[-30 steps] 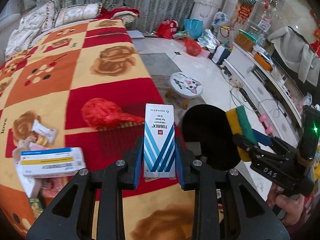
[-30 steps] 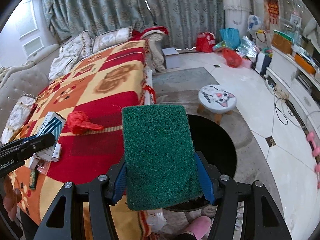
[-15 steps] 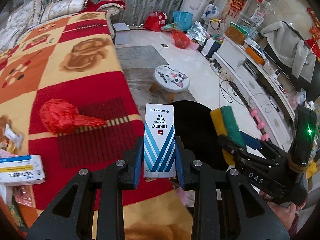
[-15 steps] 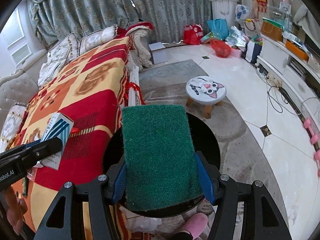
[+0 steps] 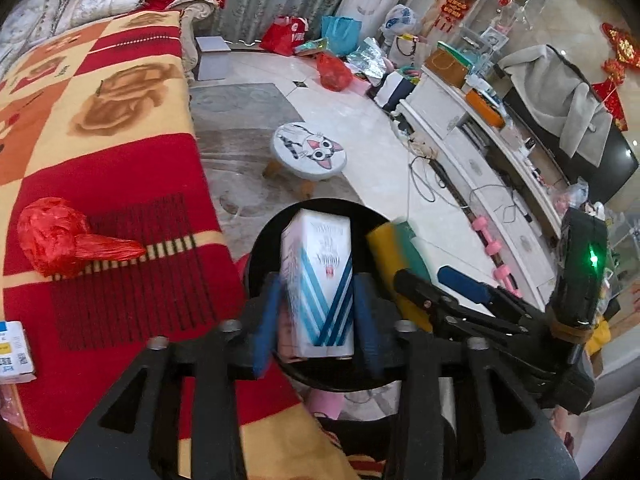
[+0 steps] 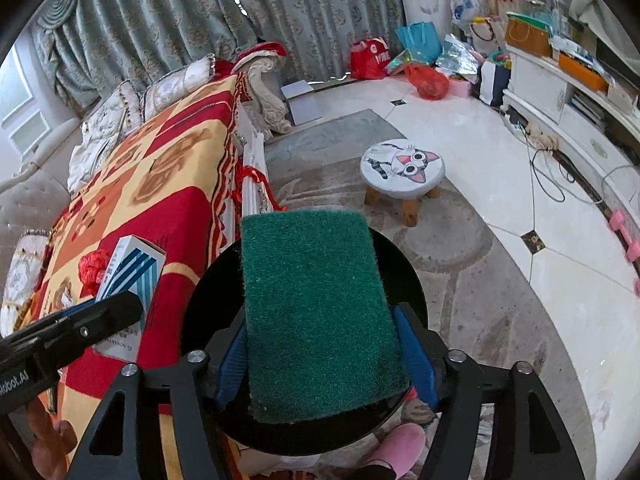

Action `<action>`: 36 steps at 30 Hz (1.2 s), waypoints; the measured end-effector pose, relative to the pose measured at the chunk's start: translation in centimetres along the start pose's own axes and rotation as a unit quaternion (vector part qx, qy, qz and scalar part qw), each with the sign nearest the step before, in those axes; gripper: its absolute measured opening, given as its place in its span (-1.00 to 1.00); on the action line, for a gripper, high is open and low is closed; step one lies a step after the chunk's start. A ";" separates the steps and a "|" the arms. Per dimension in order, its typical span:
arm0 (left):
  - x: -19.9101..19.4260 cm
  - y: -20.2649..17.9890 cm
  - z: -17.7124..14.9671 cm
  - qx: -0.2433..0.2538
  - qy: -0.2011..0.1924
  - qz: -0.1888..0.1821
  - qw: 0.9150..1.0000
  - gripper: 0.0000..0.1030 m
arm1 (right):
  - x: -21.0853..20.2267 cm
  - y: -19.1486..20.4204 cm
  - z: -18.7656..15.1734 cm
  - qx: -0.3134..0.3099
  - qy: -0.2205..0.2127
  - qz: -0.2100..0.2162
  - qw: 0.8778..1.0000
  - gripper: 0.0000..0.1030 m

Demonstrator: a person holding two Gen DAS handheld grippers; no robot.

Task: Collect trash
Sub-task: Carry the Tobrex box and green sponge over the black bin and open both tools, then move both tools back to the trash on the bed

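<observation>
With both jaws opening above the bin [image 5: 256,264], the box [image 5: 320,280] (left gripper [image 5: 316,320]) or the sponge [image 6: 316,312] (right gripper [image 6: 320,360]) could be dropped outside the near rim.

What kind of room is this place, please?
Most likely a home living room. A sofa under a red and yellow blanket stands before long curtains, a small cat-face stool sits on the tiled floor, and a low white TV cabinet runs along the wall.

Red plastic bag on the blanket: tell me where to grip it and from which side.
Grip the red plastic bag at its narrow twisted tail, coming from above with the fingers straddling the tail crosswise. The crumpled round body is bulky, while the tail lies flat on the blanket, thin and clear of other things.
</observation>
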State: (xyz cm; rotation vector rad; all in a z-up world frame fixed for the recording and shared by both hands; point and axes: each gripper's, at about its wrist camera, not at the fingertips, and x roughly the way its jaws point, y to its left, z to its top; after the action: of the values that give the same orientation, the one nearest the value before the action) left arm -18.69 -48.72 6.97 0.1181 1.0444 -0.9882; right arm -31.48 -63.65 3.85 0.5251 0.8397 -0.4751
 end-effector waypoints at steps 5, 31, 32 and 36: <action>-0.4 0.2 -0.2 -0.007 -0.005 -0.002 1.000 0.19 | -0.1 0.0 -0.2 0.004 -0.003 0.005 1.000 0.44; -9.2 6.5 -5.2 -0.019 -0.041 0.149 0.988 0.19 | -2.2 9.4 -2.5 -0.086 0.003 0.029 0.996 0.45; -9.7 7.0 -5.5 -0.020 -0.042 0.156 0.987 0.19 | -2.1 10.2 -2.8 -0.092 0.006 0.033 0.995 0.45; -11.7 9.4 -6.9 -0.033 -0.044 0.175 0.983 0.19 | -1.6 12.8 -3.5 -0.116 0.016 0.050 0.992 0.45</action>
State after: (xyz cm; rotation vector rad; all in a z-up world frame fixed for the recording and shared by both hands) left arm -17.97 -32.36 8.97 0.1951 0.9357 -0.6344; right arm -26.94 -51.29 6.32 0.3593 0.8828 -0.2740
